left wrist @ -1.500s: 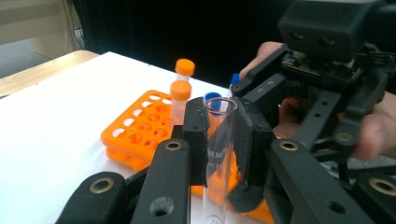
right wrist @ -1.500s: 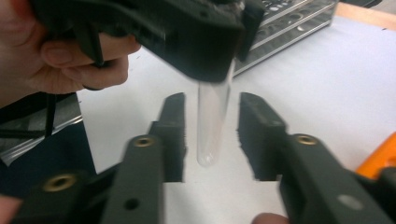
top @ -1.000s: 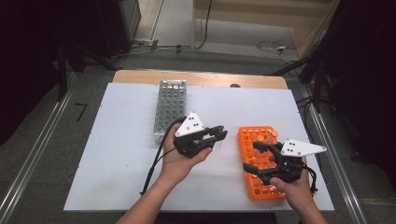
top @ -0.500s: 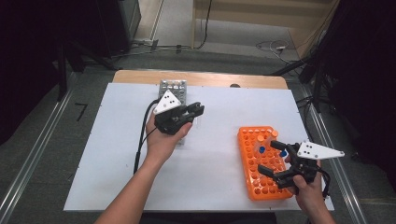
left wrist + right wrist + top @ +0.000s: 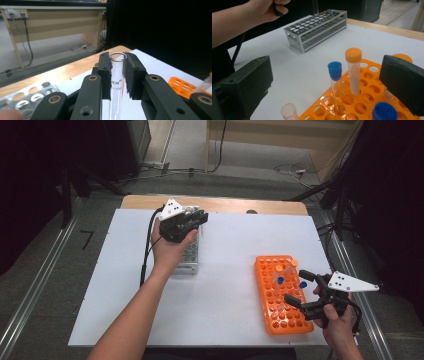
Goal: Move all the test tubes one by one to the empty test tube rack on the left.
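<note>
Left claw (image 5: 199, 220) carried one glass tube (image 5: 117, 82) over the metal rack (image 5: 189, 256).

Grey floor (image 5: 240, 180), cables (image 5: 287, 170), dark surroundings.

In the left gripper view, the lower end of the clear glass tube (image 5: 117, 82) ran out past the bottom edge, and the printing on its wall was half covered by the left jaw pad, so it could not be read in full. The metal rack (image 5: 23, 98) at the lower left was blurred and cut by the frame.

In the high view, the hand (image 5: 170, 247) covered the middle of the metal rack (image 5: 190, 260), and the tube between the jaws was too small to make out.

In the right gripper view, the uncapped tube (image 5: 289, 112) and one blue cap (image 5: 385, 111) were cropped at the bottom.
</note>
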